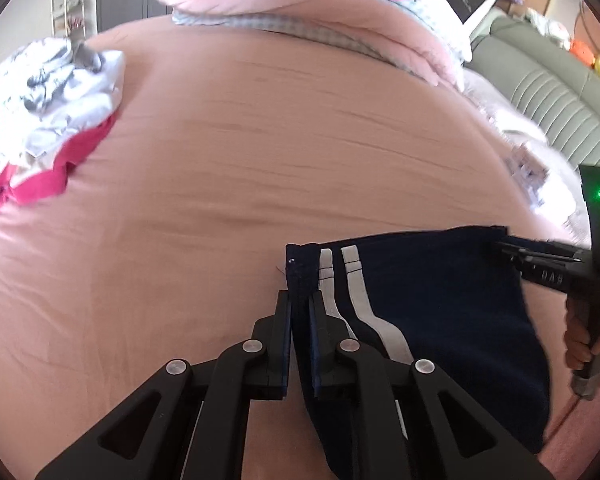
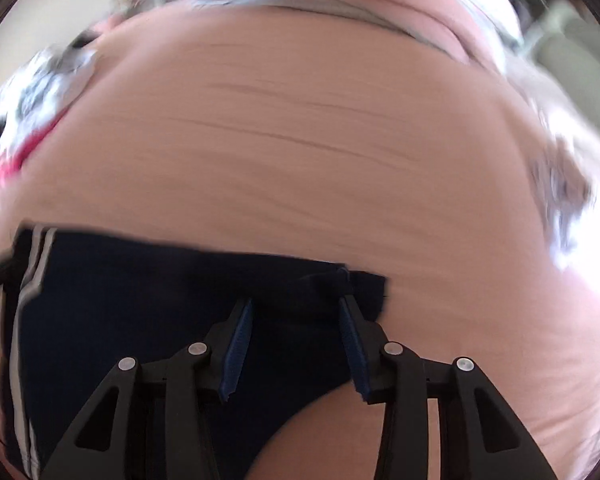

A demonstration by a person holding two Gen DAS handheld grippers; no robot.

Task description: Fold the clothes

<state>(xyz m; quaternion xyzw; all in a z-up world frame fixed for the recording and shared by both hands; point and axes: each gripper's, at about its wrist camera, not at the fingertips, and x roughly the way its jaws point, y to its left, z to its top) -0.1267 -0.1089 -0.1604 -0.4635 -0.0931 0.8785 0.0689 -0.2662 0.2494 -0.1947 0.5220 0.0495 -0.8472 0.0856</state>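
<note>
Because the right wrist view is smeared with blur, the far heap of bedding and the scattered clothing at its edges are hard to make out there; the near end of the navy blue fabric garment with two white side stripes (image 1: 440, 304) runs out of the picture in both views, so its full shape cannot be told. It lies on the salmon-pink bedsheet (image 1: 240, 152), at the near right of the bed in the left wrist view.

Its striped left edge stands between the fingers of the black left gripper (image 1: 300, 300), whose jaws are closed on that hem, the pads pressing the cloth from both sides; at the garment's far right corner the black right gripper (image 1: 512, 254) reaches in, held by a person's hand (image 1: 584, 344) that is partly cut off by the picture's rim. From its own camera the right gripper (image 2: 296, 304) has its jaws parted, the blue ribbed pads (image 2: 236, 348) apart with navy cloth lying between and under them; the pads do not visibly press it.

Well apart, at the far left, lies a crumpled pile of white, grey and magenta clothes (image 1: 48, 120); a folded pink and checked quilt (image 1: 320, 4) is heaped along the far side; a grey padded headboard (image 1: 548, 92) stands at the right.
</note>
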